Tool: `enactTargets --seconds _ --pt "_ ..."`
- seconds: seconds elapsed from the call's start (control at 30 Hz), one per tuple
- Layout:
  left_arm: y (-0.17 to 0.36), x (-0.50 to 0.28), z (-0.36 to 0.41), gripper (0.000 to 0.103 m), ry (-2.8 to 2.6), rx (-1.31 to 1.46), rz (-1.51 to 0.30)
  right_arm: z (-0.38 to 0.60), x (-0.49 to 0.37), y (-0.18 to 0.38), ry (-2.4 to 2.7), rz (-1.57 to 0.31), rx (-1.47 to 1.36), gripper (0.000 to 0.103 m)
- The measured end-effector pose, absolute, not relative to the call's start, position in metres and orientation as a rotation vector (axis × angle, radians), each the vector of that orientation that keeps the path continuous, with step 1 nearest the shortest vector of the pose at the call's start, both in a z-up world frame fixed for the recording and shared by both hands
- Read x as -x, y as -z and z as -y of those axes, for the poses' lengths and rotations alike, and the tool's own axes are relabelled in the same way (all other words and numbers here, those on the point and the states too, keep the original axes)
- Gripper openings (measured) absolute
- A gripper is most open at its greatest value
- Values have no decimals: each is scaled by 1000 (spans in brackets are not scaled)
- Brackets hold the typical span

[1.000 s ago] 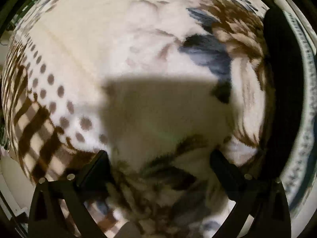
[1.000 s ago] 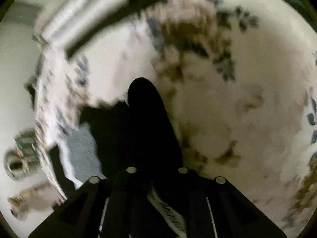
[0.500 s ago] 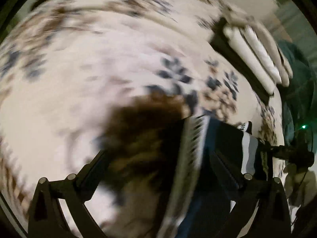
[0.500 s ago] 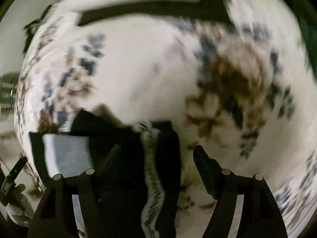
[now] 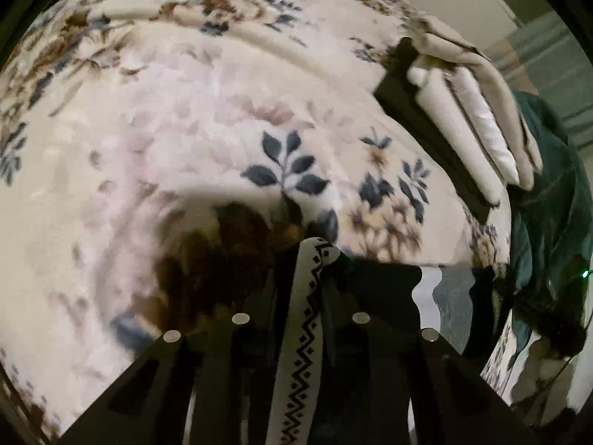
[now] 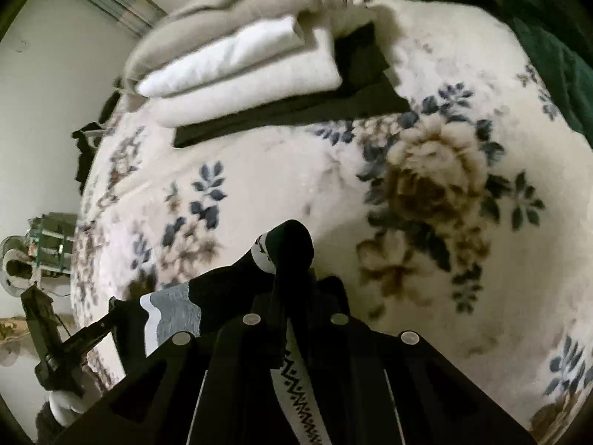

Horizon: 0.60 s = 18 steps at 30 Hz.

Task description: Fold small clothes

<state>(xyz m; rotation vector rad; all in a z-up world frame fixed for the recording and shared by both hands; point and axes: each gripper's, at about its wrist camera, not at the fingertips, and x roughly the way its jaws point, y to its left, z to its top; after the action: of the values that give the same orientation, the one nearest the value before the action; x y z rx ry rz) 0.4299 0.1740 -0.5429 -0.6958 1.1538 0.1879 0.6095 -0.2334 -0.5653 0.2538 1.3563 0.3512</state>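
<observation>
Both tongs, open a moment ago, now pinch the black garment (image 5: 374,285)

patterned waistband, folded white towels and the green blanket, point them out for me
patterned waistband (image 5: 302,352), left wrist view, on the zigzag strip
folded white towels (image 6: 237,63), right wrist view, on the top roll
green blanket (image 5: 548,185), left wrist view, on its dark folds

A cream fleece blanket (image 6: 281,170) printed with blue leaves and brown flowers fills both frames. Dark green fabric (image 6: 519,7) lies at upper right of the right wrist view, pale wall (image 6: 48,85) at left.
</observation>
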Motion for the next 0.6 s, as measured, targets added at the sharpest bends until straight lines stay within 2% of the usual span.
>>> enactTargets --seconds 0.1,0.17,0.2,0.23,0.27,0.33,0.4,0.47,0.5,0.53,0.57,0.6 --pt "563 -442 -181 21 -175 719 -1221 224 -625 602 -334 -1463 -215 8" --pt "563 -437 -185 32 -150 749 -1228 232 -624 620 -317 -1574 -247 24" --pt "559 -432 -187 36 -141 744 -1224 238 -621 620 -313 -1586 -262 37" --pt "553 -423 -190 49 -138 741 -1220 248 -614 616 -324 -1583 -297 48" --pt "547 -413 -191 59 -136 743 -1211 263 -602 611 -348 -1583 -356 54" --pt "539 -390 -191 61 -135 761 -1191 285 -577 609 -373 -1610 -451 71" --pt "536 -368 -186 61 -138 766 -1203 303 -546 621 -353 -1677 -542 83" --pt "539 -353 -175 61 -140 760 -1224 308 -509 646 -381 -1782 -655 83" --pt "540 -346 -169 61 -132 755 -1236 308 -493 654 -405 -1788 -700 74" --pt "541 -343 -163 61 -126 748 -1246 307 -481 654 -418 -1760 -718 33" --pt "542 -338 -157 61 -123 736 -1257 308 -472 651 -410 -1739 -717 10" --pt "543 -336 -152 61 -118 728 -1264 312 -465 646 -400 -1713 -732 5"
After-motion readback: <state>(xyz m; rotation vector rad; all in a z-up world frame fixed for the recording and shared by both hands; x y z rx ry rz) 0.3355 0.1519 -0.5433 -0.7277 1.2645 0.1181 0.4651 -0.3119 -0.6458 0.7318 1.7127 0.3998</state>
